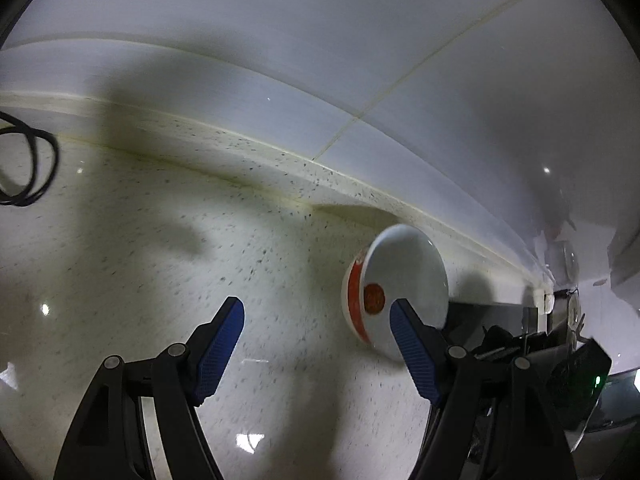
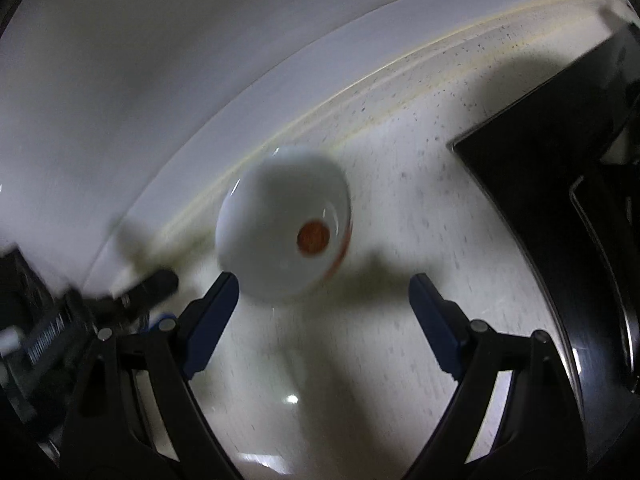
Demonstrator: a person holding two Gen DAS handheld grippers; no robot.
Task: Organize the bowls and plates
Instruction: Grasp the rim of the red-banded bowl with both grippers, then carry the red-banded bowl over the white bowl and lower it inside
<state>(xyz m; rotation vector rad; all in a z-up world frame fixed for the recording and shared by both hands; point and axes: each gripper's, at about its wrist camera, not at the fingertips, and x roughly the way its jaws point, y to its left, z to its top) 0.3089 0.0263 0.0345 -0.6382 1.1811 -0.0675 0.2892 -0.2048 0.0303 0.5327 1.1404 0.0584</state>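
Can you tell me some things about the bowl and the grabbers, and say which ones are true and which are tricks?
1. The bowl is white with a red dot inside. True.
2. The right gripper is squeezing the bowl. False: its jaws are wide apart and hold nothing.
3. The bowl sits on a speckled countertop near the wall. True.
4. The left gripper has its jaws shut tight. False: they are open, with bare counter between them.
5. The bowl has a red band on its outside. True.
6. A coiled black cable lies inside the bowl. False: it lies on the counter, far to the bowl's left.
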